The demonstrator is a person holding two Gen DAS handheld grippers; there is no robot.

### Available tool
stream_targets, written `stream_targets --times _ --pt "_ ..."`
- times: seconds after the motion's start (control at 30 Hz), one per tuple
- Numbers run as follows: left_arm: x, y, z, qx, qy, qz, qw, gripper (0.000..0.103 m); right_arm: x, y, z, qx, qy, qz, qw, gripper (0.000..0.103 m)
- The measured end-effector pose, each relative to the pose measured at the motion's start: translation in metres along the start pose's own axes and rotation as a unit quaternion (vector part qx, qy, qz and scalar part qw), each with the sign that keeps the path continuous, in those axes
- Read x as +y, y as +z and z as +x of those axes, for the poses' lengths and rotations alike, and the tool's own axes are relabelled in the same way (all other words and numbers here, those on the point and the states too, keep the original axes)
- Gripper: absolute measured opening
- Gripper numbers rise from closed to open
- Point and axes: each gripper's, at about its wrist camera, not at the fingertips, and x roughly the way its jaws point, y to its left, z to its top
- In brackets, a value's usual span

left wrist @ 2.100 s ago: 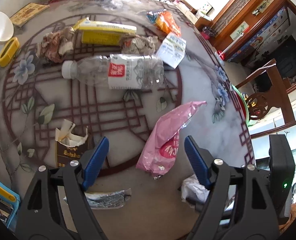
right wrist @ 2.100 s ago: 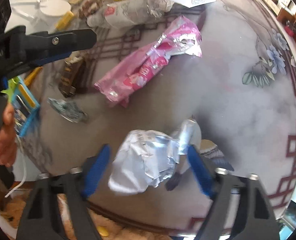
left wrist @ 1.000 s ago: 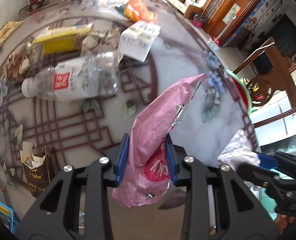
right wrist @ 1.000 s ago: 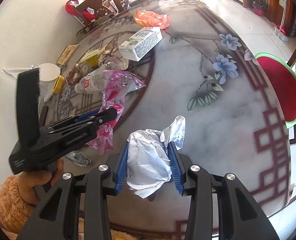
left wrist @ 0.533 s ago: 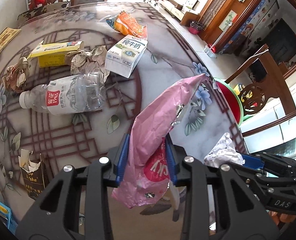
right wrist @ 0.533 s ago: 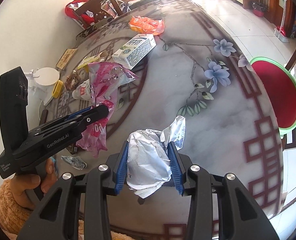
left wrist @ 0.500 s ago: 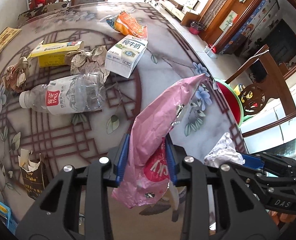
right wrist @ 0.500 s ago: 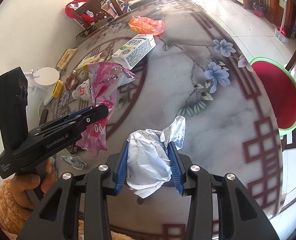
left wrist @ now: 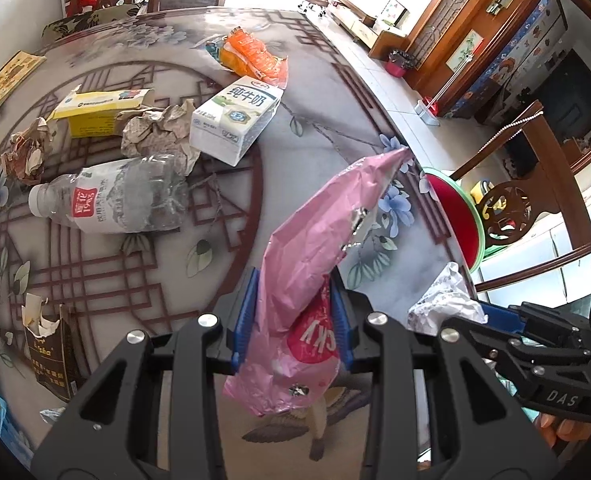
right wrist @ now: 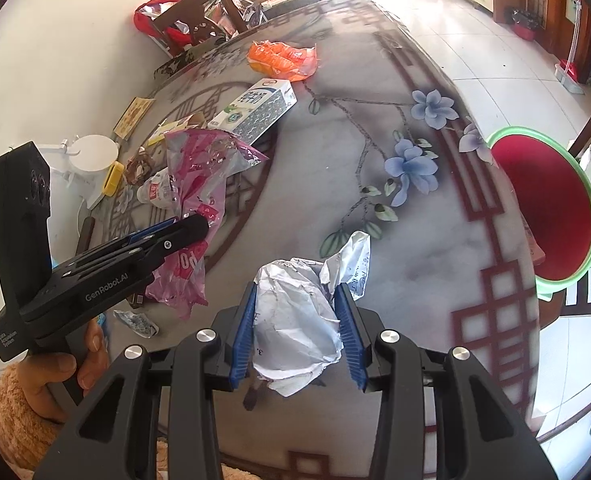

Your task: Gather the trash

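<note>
Presently the left gripper (left wrist: 293,320) pinches a pink snack bag (left wrist: 315,256) near its lower end, above the table (left wrist: 295,168); the right gripper (right wrist: 297,330) clamps crumpled white paper (right wrist: 295,320); both look light, soft, crushable, probably slippery.

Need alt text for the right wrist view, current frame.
The right gripper is shut on a crumpled white wrapper above a patterned table. At left, the left gripper holds a pink snack bag; a milk carton and orange wrapper lie behind, a red basin at right.
</note>
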Motion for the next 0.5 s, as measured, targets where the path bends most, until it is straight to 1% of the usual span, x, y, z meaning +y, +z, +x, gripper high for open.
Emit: stream_targets --times 0.27,0.5 --pt "-0.014 0.003 0.005 0.000 0.010 -0.003 0.9999 0.033 -0.015 0.006 -0.002 0.003 0.011 -0.006 1.000 0.039" --pt "-0.018 0.004 0.007 0.001 0.022 -0.009 0.9997 0.033 -0.023 0.013 0.001 0.009 0.022 -0.013 1.000 0.039"
